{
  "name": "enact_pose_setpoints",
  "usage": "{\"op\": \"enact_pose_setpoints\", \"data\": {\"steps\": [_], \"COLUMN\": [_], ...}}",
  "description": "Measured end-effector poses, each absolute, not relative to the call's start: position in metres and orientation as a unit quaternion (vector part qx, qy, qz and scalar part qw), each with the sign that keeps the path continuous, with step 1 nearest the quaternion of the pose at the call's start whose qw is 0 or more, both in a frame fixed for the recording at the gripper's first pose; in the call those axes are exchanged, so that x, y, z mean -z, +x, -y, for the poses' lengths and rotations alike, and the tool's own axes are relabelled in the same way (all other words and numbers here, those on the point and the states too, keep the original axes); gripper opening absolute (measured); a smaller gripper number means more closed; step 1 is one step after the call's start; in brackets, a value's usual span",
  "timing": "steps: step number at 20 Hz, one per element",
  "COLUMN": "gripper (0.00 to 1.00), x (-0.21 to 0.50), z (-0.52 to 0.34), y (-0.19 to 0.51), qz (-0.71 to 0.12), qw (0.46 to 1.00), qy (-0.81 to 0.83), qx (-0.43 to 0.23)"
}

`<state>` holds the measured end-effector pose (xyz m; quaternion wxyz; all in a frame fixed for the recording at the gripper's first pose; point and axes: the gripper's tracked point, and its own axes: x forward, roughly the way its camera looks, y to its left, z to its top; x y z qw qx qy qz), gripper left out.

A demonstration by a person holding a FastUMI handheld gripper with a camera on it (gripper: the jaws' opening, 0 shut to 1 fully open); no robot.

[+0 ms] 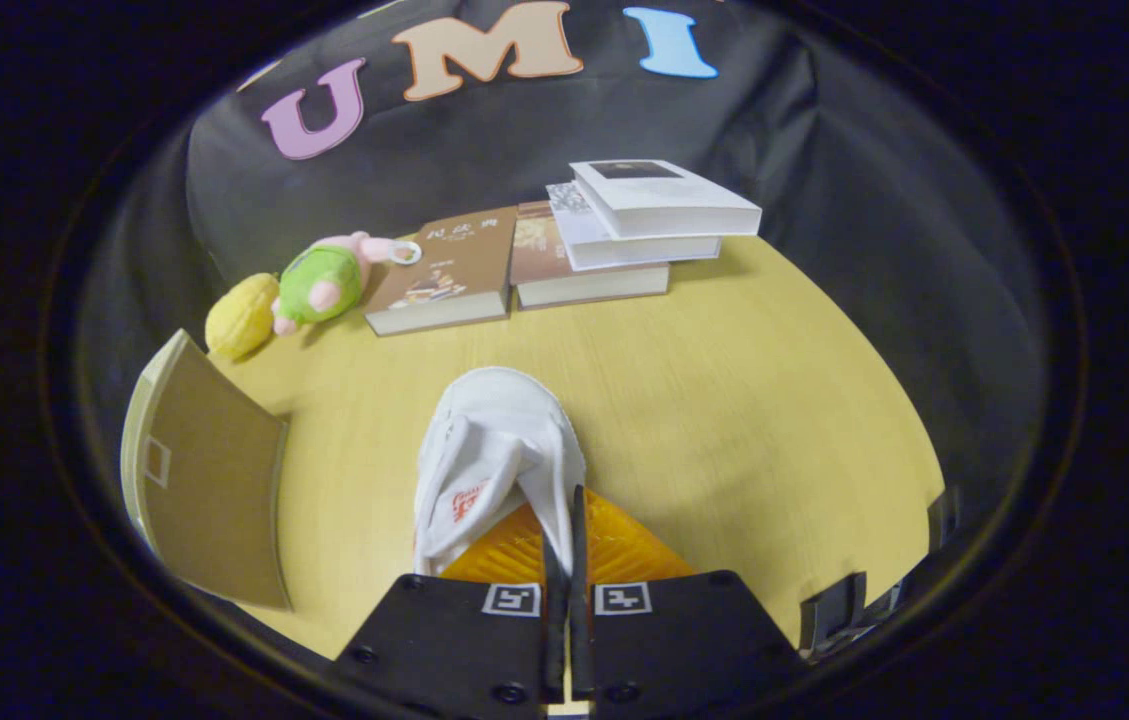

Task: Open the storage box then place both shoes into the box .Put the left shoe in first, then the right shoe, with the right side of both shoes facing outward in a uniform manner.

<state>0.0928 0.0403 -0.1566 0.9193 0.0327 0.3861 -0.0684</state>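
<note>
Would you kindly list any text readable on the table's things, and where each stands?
Brown book cover: large characters, too blurred to read.
White shoe, clamped in the hand-held gripper: red print, unreadable.
Stacked books: nothing legible.

Even, fairly bright light falls from overhead onto the pale yellow wooden table (744, 400), with no hard glare on it. Shadows are soft and short: a faint one under the stack of white and brown books (614, 240), another beneath the green and pink plush toy (324, 280). The black cloth wall stays dim, its folds barely catching light. The white canvas shoe (499, 450) is bright but keeps its detail. Fisheye distortion bows the table's far edge and bends the tan cardboard box flap (209, 480). The gripper (565, 540), fingers closed on the shoe's edge, looks slightly soft up close.
</note>
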Motion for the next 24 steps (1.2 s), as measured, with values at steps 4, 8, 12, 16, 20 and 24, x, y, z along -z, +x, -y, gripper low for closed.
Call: {"op": "enact_pose_setpoints", "data": {"steps": [4, 8, 12, 16, 20, 24], "gripper": [0.06, 0.06, 0.06, 0.06, 0.06, 0.06], "x": [0.114, 0.072, 0.029, -0.002, -0.003, 0.023], "z": [-0.079, -0.135, -0.196, -0.268, -0.335, -0.371], "y": [0.077, 0.066, 0.067, 0.069, 0.077, 0.099], "qz": [-0.365, -0.355, -0.337, -0.326, -0.338, -0.358], "qw": [0.93, 0.932, 0.935, 0.932, 0.923, 0.92], "qy": [0.035, 0.061, 0.063, 0.07, 0.08, 0.083], "qx": [0.021, -0.041, -0.089, -0.143, -0.165, -0.135]}}
